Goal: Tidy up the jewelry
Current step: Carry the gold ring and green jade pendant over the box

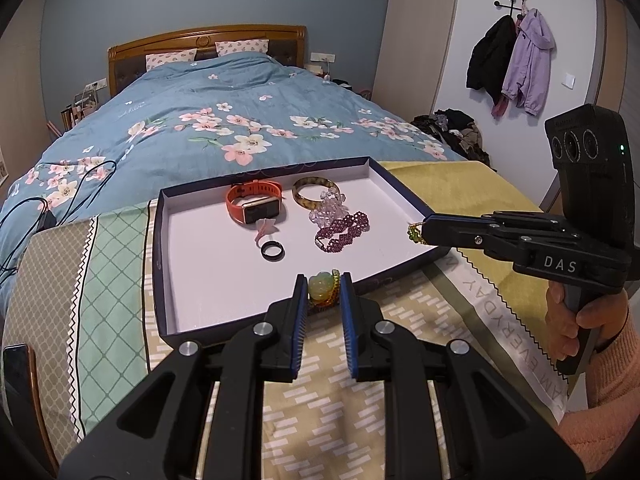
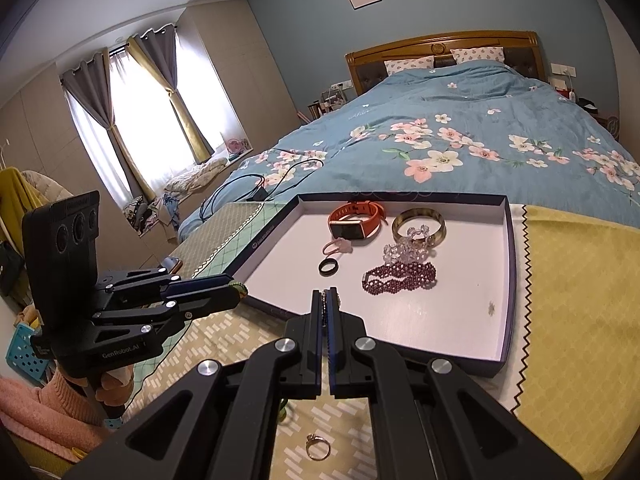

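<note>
A dark blue tray (image 1: 159, 248) with a white floor lies on a patterned cloth at the foot of the bed. In it are an orange smartwatch (image 1: 256, 206), an amber bangle (image 1: 314, 194), a clear crystal bracelet (image 1: 330, 208), a purple bead bracelet (image 1: 342, 232), a black ring (image 1: 273, 250) and a pink ring (image 1: 265, 229). My left gripper (image 1: 323, 285), at the tray's near rim, is shut on a bead bracelet with a pale green stone (image 1: 320, 289). My right gripper (image 2: 325, 300) is shut on a thin green-and-gold bead chain (image 1: 414, 234) over the tray's right corner.
A small gold ring (image 2: 318, 446) lies on the cloth under the right gripper. A phone (image 1: 16, 368) rests at the cloth's left edge. Black cables (image 2: 256, 184) trail over the floral duvet behind the tray. A person's hand in a pink sleeve (image 1: 576, 320) holds the right gripper.
</note>
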`<action>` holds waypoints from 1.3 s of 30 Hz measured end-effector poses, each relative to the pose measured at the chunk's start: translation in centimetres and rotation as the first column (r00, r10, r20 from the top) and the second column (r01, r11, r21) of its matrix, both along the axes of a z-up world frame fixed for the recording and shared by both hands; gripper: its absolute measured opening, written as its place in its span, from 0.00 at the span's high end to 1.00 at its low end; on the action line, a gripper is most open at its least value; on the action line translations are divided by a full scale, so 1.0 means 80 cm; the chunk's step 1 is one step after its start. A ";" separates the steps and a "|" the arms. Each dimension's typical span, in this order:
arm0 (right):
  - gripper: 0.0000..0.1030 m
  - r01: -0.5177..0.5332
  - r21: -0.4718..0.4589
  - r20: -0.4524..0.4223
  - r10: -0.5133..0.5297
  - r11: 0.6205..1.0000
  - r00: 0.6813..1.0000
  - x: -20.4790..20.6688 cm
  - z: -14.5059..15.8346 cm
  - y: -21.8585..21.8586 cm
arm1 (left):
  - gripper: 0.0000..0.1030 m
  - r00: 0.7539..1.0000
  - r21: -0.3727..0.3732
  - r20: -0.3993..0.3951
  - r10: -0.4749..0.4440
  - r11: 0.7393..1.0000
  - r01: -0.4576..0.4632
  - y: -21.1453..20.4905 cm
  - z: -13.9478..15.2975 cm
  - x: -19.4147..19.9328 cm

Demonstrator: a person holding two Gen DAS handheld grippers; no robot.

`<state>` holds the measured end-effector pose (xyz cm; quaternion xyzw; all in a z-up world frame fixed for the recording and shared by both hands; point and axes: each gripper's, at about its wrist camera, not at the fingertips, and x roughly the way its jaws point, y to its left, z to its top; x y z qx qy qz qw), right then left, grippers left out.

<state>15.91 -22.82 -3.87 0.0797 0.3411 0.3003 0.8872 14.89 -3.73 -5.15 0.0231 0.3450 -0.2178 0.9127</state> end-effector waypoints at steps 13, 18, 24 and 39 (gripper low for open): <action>0.99 0.019 0.001 0.003 -0.019 1.000 1.000 0.013 0.003 -0.005 | 0.84 1.000 0.007 0.012 0.008 1.000 -0.008 -0.001 0.004 0.017; 0.99 0.023 -0.003 0.003 -0.023 1.000 1.000 0.016 0.003 -0.005 | 0.84 1.000 0.012 0.016 0.010 1.000 -0.010 -0.003 0.005 0.019; 0.99 0.025 0.013 -0.014 -0.025 1.000 1.000 0.028 -0.001 -0.008 | 0.84 1.000 0.006 0.003 0.012 1.000 -0.012 -0.003 0.003 0.027; 0.99 0.032 0.004 -0.035 -0.032 0.999 0.999 0.050 -0.010 -0.004 | 0.84 1.000 0.019 -0.005 0.023 1.000 -0.023 -0.006 -0.002 0.046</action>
